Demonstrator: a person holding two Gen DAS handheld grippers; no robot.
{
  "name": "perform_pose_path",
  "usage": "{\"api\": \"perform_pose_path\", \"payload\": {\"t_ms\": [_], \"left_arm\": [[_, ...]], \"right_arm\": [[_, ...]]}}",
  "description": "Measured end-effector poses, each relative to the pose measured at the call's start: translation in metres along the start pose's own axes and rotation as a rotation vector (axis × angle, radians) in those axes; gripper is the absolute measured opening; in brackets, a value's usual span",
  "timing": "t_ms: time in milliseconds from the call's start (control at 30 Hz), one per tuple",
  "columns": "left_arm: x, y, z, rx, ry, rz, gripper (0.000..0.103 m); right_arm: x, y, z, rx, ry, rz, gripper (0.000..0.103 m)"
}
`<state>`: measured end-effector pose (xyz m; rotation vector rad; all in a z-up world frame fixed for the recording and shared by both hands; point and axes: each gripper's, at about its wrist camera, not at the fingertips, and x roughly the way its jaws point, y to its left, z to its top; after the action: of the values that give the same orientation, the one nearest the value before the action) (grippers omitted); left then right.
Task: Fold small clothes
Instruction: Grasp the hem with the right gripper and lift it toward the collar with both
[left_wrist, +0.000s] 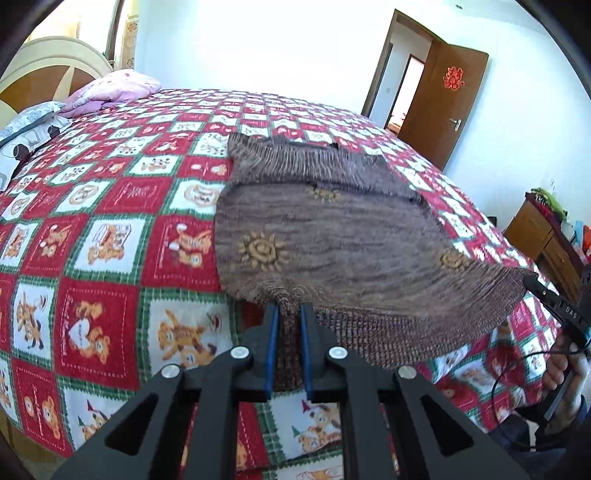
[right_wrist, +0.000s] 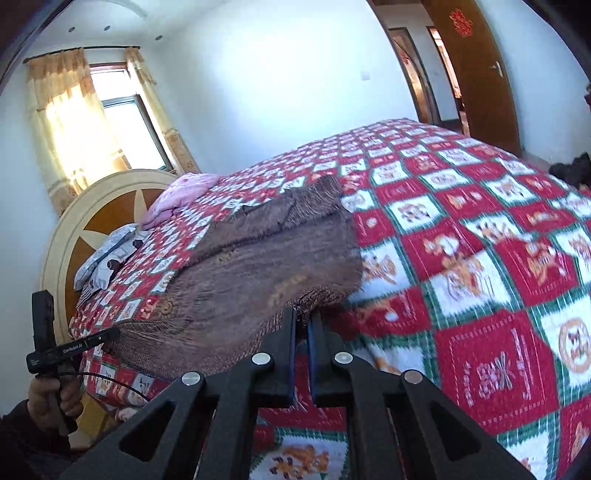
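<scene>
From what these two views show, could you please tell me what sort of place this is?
Most likely a home bedroom: a bed with a checked cartoon bedspread, a rounded headboard with pillows against it, and a curtained window.

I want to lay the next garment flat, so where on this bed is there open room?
Open quilt lies between the brown knit garment and the pillows at the headboard, and on the garment's other side toward the door. Crowded: the near edge, where the left gripper and right gripper each pinch the hem.
</scene>
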<state>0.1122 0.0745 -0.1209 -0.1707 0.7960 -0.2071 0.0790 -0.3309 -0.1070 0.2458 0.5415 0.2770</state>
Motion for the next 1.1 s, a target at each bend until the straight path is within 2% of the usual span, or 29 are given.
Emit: {"api": "perform_pose_path", "payload": {"t_ms": [200,533,767,1100], "left_arm": [[0.003,0.006,0.024,-0.034,-0.031,-0.038,0.012],[0.010,0.018,0.060,-0.082,-0.091,-0.056,0.012],[0.024,0.029,0.092,-0.135,-0.119,-0.076,0.012],[0.044,0.039,0.145,-0.143,-0.168,-0.072,0.011]], "right_arm": [[0.009,0.006,0.026,-0.027,-0.045,0.000,0.005],[0.034,0.008,0.076,-0.069,-0.090,-0.009,0.005],[0.063,0.015,0.111,-0.108,-0.108,-0.013,0.005],[0.109,0.028,0.177,-0.154,-0.126,-0.027,0.005]]}}
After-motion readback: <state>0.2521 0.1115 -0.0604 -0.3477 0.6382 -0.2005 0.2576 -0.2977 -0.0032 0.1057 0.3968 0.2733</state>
